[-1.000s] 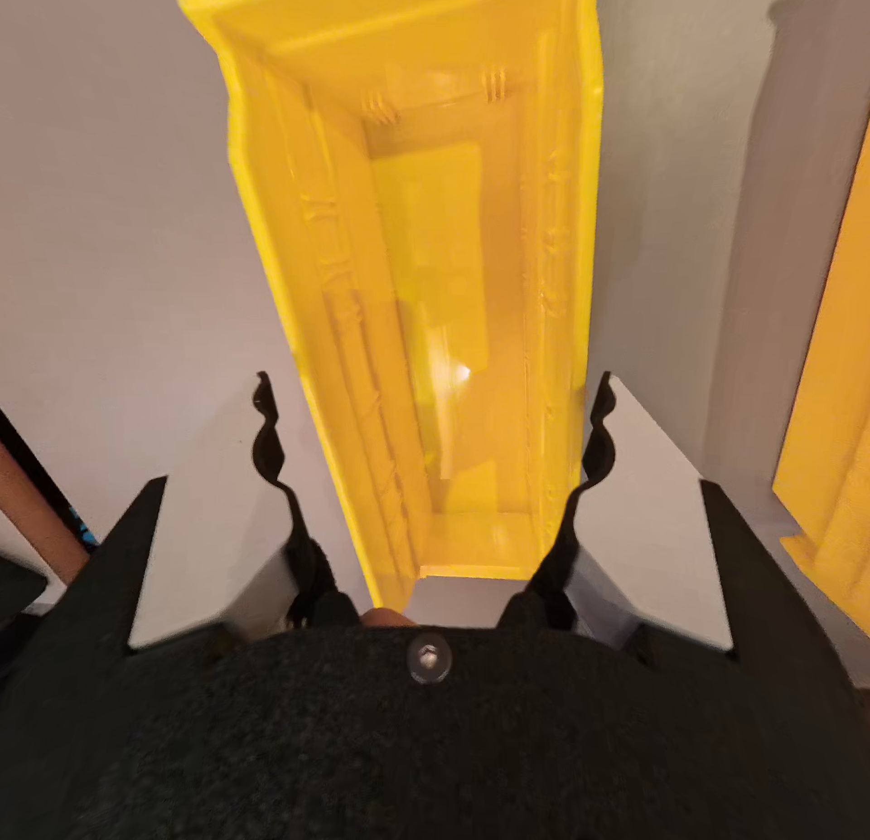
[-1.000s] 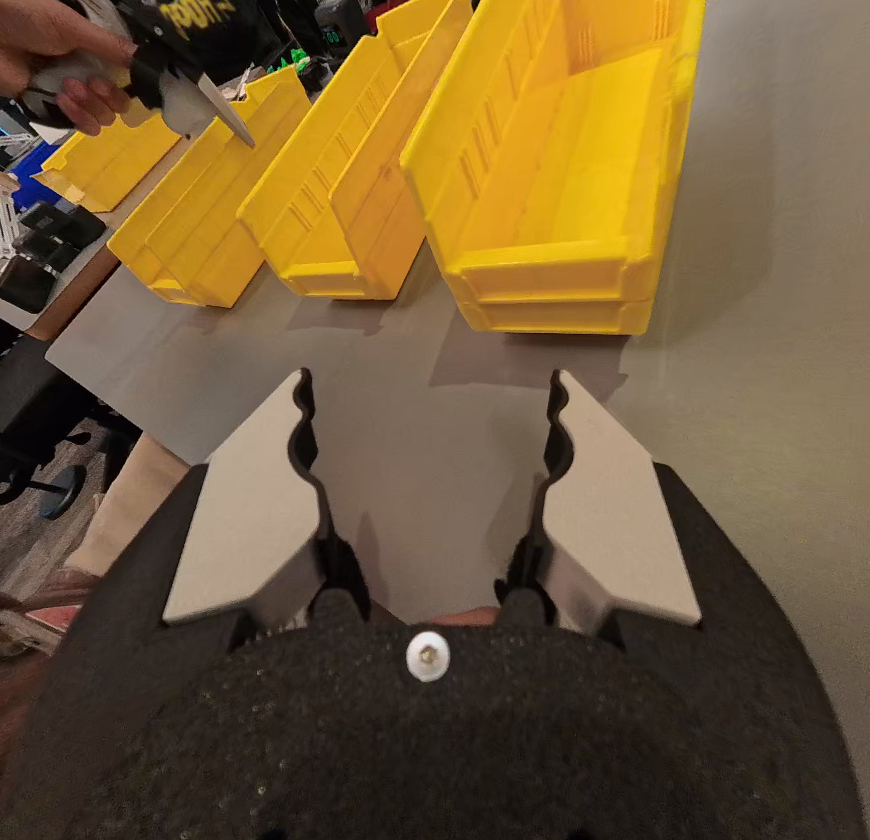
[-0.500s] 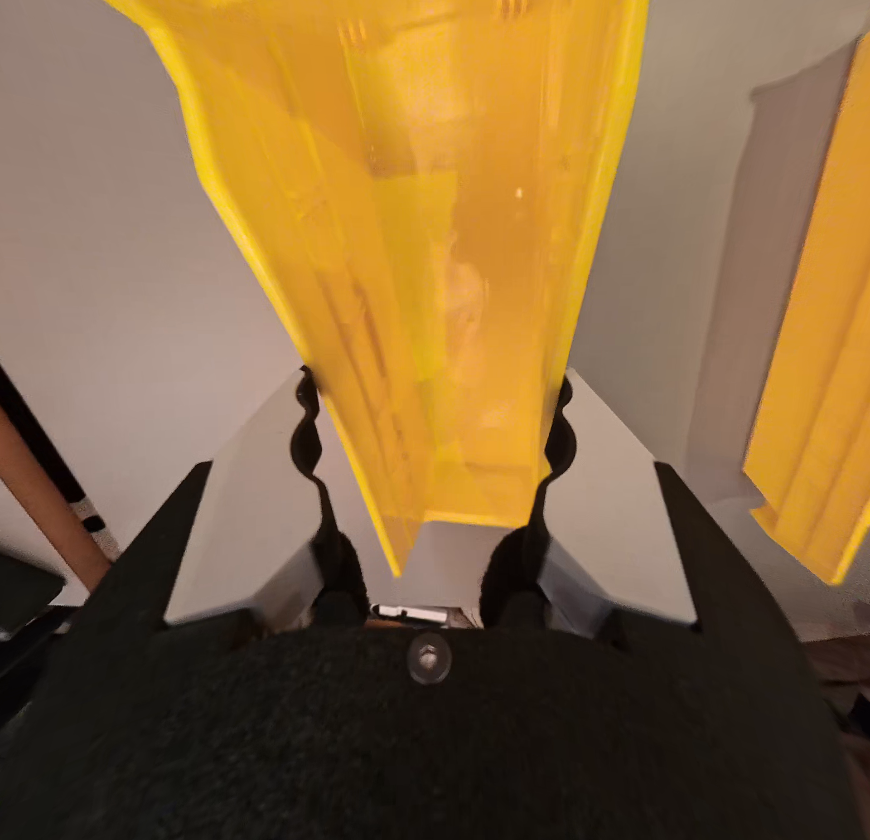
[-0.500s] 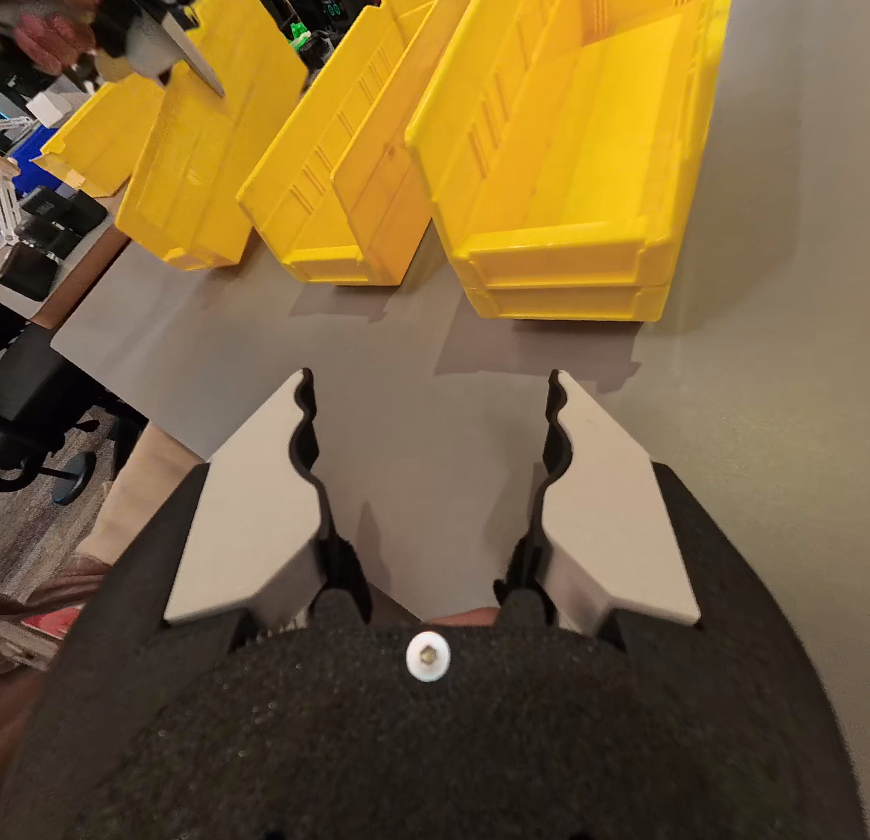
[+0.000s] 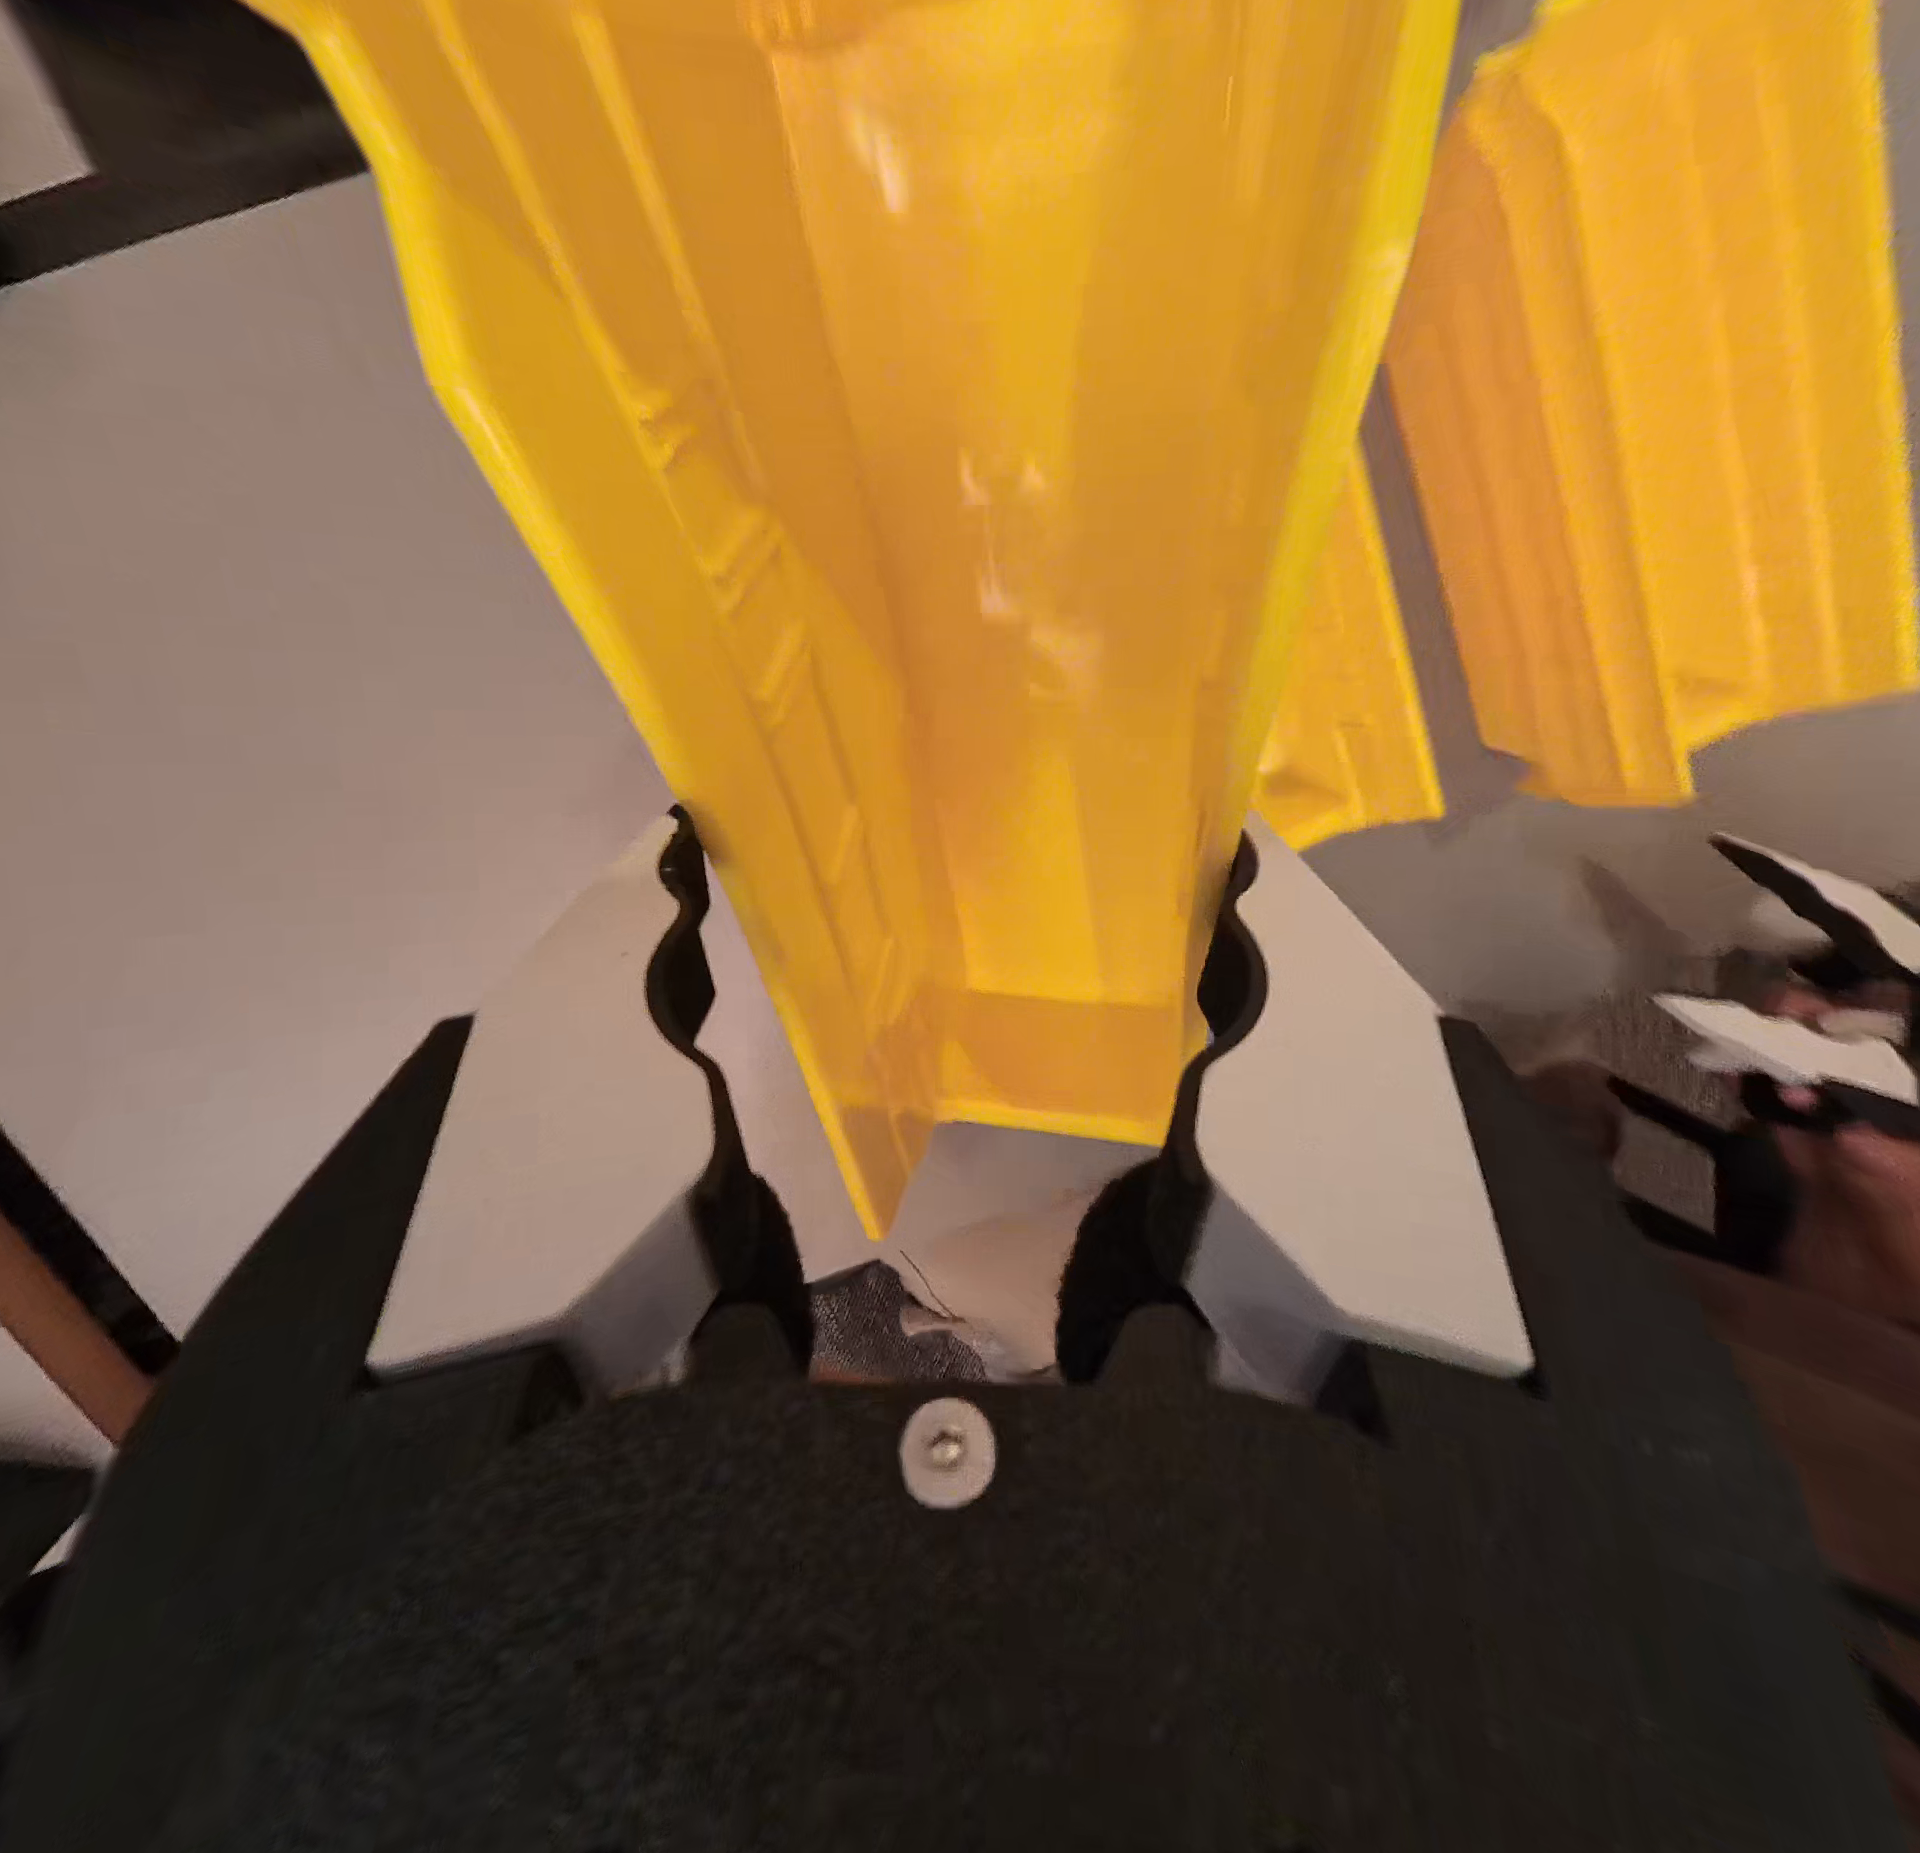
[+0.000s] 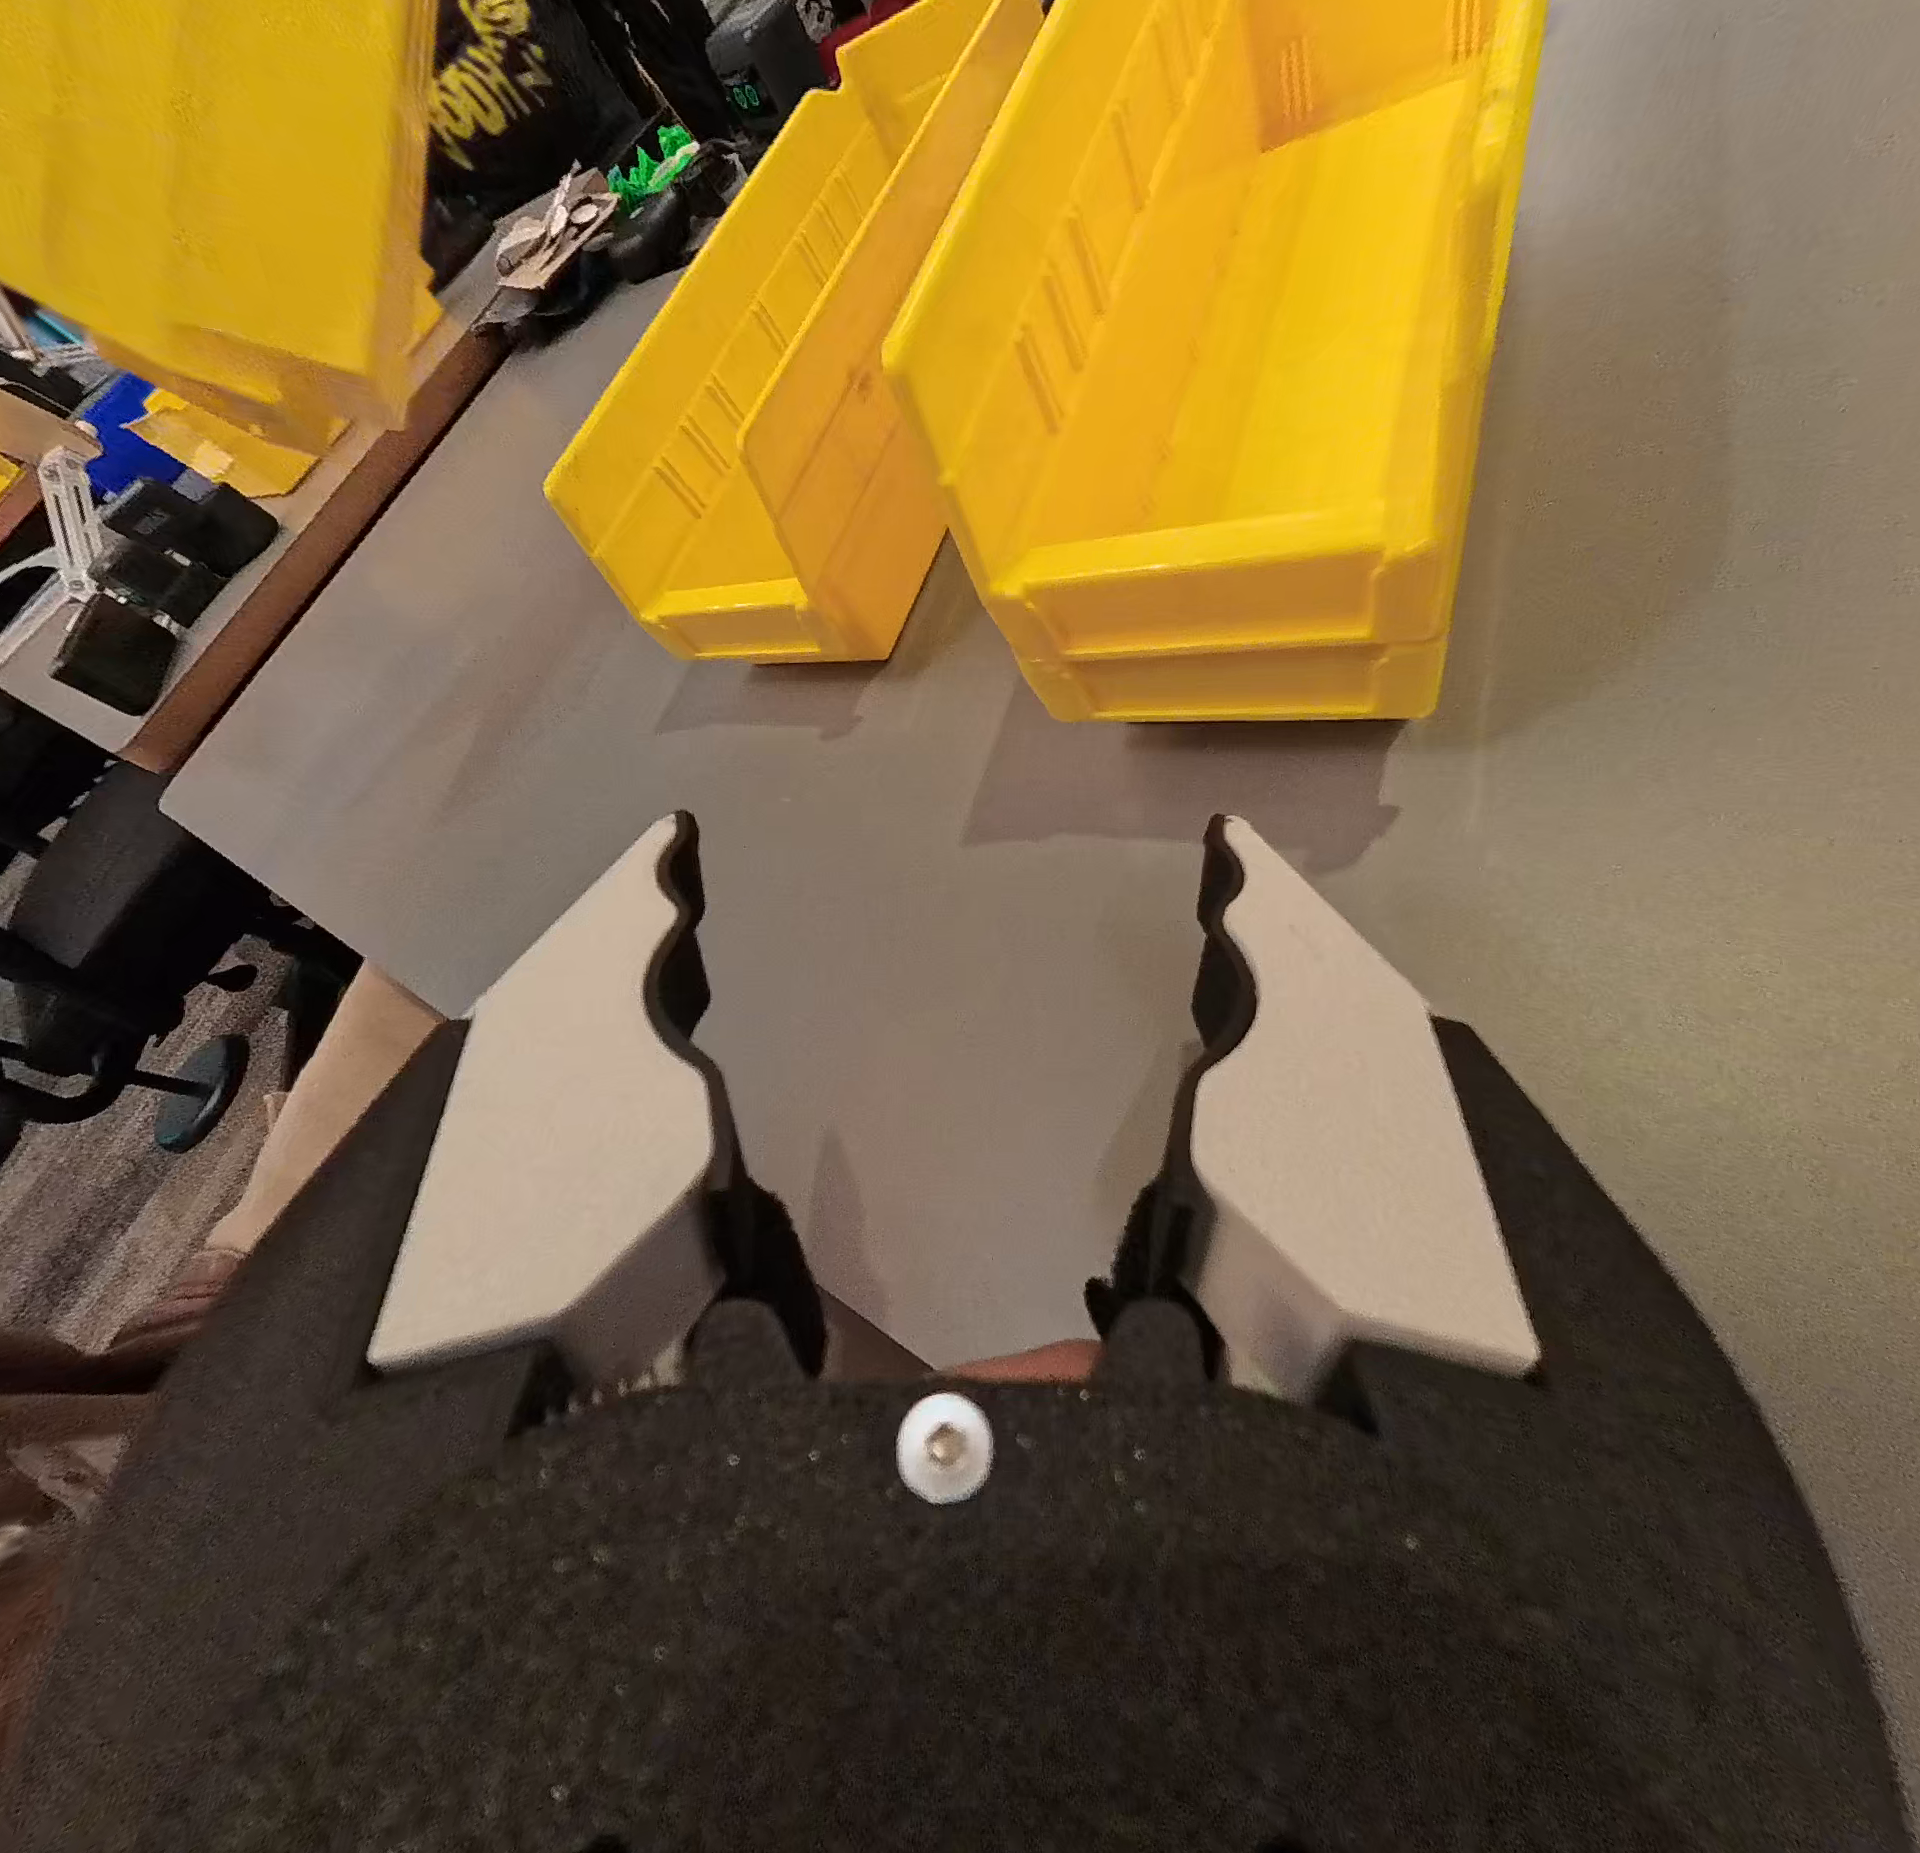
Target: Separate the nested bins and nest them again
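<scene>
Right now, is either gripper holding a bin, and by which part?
The left gripper holds a narrow yellow bin by its near end, fingers outside the two side walls, lifted off the table. The right gripper is open and empty.

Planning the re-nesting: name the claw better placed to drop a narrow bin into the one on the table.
Left. The left claw already grips the lifted narrow bin; the right claw is open, empty.

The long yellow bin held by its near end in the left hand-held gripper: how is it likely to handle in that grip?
The yellow bin, empty thin plastic, is probably light. Pinched only at its end by the left hand-held gripper, its length likely droops or swings. Its glossy walls may slip between the fingers.
</scene>
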A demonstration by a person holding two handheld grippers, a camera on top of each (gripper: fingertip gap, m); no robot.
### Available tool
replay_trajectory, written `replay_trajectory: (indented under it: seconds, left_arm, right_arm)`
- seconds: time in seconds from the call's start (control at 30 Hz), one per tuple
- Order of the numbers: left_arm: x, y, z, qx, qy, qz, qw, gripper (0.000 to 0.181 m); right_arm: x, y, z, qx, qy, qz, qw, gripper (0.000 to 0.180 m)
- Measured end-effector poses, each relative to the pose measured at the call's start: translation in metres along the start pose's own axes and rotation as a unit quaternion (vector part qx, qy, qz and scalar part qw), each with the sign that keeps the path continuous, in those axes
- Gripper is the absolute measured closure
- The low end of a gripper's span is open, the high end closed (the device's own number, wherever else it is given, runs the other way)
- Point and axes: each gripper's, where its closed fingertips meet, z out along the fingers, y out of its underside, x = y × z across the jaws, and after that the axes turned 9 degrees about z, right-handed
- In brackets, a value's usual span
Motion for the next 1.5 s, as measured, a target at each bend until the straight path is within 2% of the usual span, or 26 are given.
replay_trajectory:
  seconds: [0.17,0.37,0.47,0.63,0.8,1.07,1.2,1.37,1.5]
  left_arm:
    - [0.089,-0.018,0.002,-0.028,0.055,0.079,0.995,0.085]
    - [0.176,-0.043,0.039,-0.075,0.077,0.150,0.983,0.085]
    - [0.205,-0.061,0.058,-0.088,0.070,0.164,0.980,0.085]
    - [0.239,-0.089,0.085,-0.105,0.070,0.134,0.983,0.085]
    - [0.245,-0.110,0.106,-0.135,0.044,0.071,0.987,0.084]
    - [0.251,-0.113,0.118,-0.215,-0.041,0.027,0.975,0.080]
    - [0.255,-0.118,0.123,-0.223,-0.075,0.004,0.972,0.078]
    - [0.268,-0.112,0.119,-0.253,-0.076,0.003,0.965,0.079]
    - [0.276,-0.119,0.111,-0.242,-0.076,-0.011,0.967,0.081]
  right_arm:
    - [0.000,0.001,0.001,-0.003,0.004,-0.007,1.000,0.084]
    - [0.003,-0.001,-0.002,0.000,0.013,-0.012,1.000,0.084]
    - [0.004,-0.002,-0.006,0.004,0.017,-0.014,1.000,0.084]
    - [0.007,-0.004,-0.013,0.011,0.026,-0.019,0.999,0.084]
    - [0.009,-0.004,-0.018,0.014,0.028,-0.018,0.999,0.084]
    - [0.008,-0.003,-0.018,0.009,0.027,-0.017,0.999,0.084]
    - [0.006,-0.001,-0.017,0.004,0.025,-0.024,0.999,0.084]
    - [0.005,0.001,-0.017,-0.001,0.023,-0.026,0.999,0.084]
    - [0.006,0.000,-0.017,-0.001,0.021,-0.024,0.999,0.084]
